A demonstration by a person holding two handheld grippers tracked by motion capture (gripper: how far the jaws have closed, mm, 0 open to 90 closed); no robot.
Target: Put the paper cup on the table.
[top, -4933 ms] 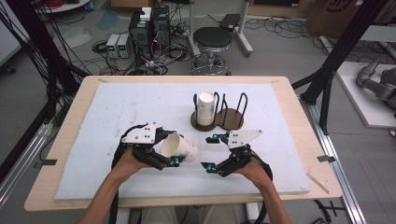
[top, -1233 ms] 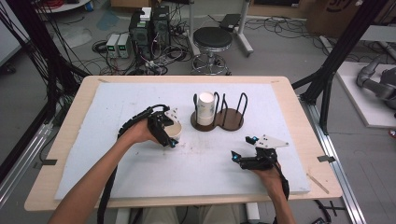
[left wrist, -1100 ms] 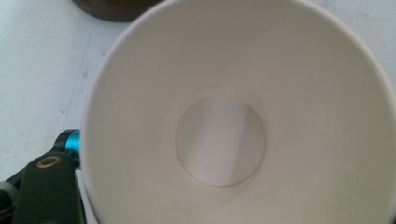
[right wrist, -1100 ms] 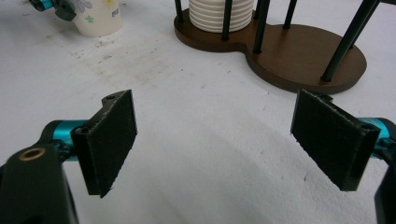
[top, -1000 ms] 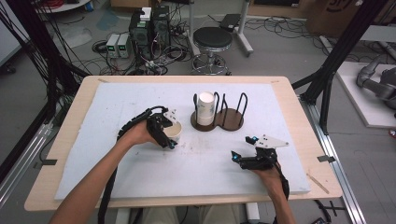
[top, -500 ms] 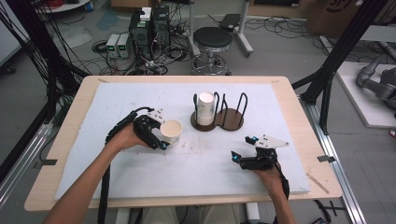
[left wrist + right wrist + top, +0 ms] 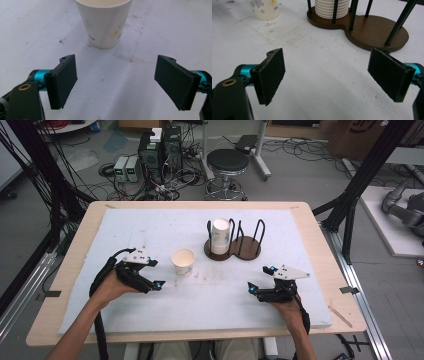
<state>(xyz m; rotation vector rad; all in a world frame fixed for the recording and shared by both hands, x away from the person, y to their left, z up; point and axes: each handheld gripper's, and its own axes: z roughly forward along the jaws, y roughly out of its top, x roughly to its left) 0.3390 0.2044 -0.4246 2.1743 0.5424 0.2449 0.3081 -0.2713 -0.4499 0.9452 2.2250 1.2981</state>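
A paper cup with a flower print stands upright on the white table cover, left of the wooden cup holder. The holder carries a stack of white cups in its left ring. My left gripper lies on the cover just short of the paper cup; its jaws have just been opening and nothing is between them. My right gripper rests open and empty near the front right, with the holder and the paper cup ahead of it.
The white foam cover lies on a wooden table. A stool and electronics boxes stand on the floor beyond the far edge. Black frame posts rise at the right.
My left gripper has let go of the paper cup and drawn back toward the person. The cup now stands alone on the cover. The right gripper has kept still.
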